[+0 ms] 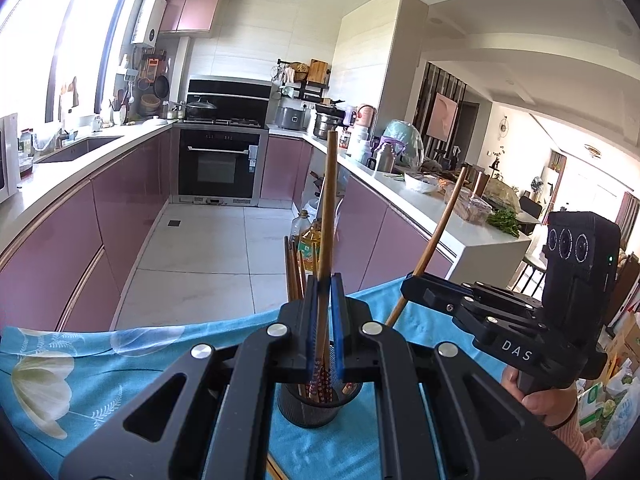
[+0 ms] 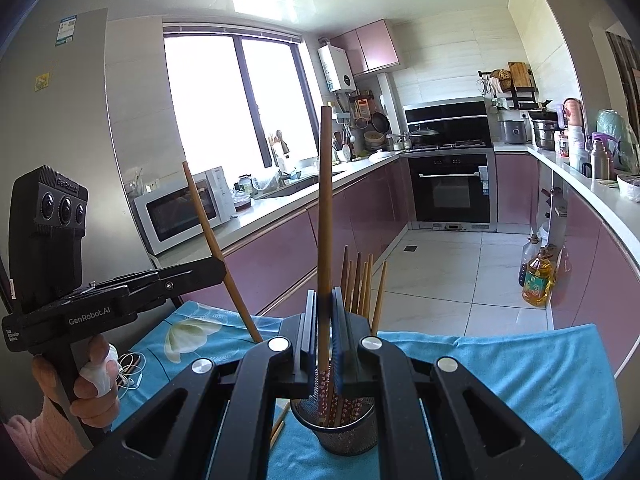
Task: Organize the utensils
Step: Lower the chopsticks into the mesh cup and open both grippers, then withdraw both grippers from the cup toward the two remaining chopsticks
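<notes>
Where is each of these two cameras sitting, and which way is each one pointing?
Left wrist view: sits on the left tool, looking along its fingers, shut on a chopstick over the mesh holder; the right tool and its hand show at right.
Right wrist view: sits on the right tool, shut on its own chopstick over the same holder; the left tool and hand show at left.
Both share the holder, blue cloth, oven and each other's chopstick.
</notes>
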`<act>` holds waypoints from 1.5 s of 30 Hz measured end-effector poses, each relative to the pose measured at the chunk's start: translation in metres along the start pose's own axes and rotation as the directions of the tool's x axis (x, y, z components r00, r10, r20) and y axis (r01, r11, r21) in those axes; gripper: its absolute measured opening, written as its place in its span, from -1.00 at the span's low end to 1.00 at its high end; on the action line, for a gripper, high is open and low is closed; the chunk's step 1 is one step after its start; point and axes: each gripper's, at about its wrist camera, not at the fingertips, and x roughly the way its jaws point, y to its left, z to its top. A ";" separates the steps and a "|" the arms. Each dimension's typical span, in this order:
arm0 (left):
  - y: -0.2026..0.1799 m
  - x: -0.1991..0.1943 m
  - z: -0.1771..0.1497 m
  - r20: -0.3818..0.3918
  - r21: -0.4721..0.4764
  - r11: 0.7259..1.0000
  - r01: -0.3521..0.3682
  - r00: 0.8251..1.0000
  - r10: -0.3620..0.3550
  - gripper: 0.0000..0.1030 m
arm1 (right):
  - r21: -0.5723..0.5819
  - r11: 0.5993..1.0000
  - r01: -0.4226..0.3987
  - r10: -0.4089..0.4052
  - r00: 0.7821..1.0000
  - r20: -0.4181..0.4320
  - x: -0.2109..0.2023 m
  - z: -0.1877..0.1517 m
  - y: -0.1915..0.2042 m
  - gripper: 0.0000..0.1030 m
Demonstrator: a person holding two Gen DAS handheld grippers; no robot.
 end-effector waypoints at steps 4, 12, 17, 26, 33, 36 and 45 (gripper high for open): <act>-0.001 0.004 -0.002 -0.007 -0.001 1.000 -0.008 1.000 0.008 -0.86 | -0.001 1.000 0.017 -0.017 1.000 -0.016 0.009 -0.004 -0.001 -0.89; -0.007 0.011 0.002 -0.010 0.013 1.000 -0.020 1.000 0.020 -0.87 | 0.003 0.999 0.035 -0.034 0.998 -0.043 0.023 -0.011 -0.002 -0.89; -0.006 0.019 0.000 -0.035 0.007 1.000 -0.022 0.999 0.022 -0.91 | 0.004 0.999 0.043 -0.042 0.997 -0.058 0.029 -0.012 -0.002 -0.89; -0.002 0.041 -0.016 -0.110 -0.004 1.000 -0.021 0.994 0.020 -0.91 | 0.017 0.998 0.056 -0.052 0.987 -0.153 0.049 -0.026 -0.013 -0.89; 0.008 0.055 -0.028 -0.149 -0.024 0.999 -0.021 0.989 0.017 -0.91 | 0.040 0.996 0.075 -0.065 0.973 -0.223 0.068 -0.036 -0.023 -0.88; 0.011 0.059 -0.033 -0.155 -0.029 0.999 -0.032 0.987 0.028 -0.91 | 0.049 0.995 0.084 -0.070 0.968 -0.241 0.072 -0.037 -0.027 -0.87; 0.023 0.062 -0.048 -0.163 -0.029 0.998 -0.058 0.985 0.052 -0.71 | 0.068 0.991 0.118 -0.095 0.958 -0.270 0.084 -0.043 -0.034 -0.85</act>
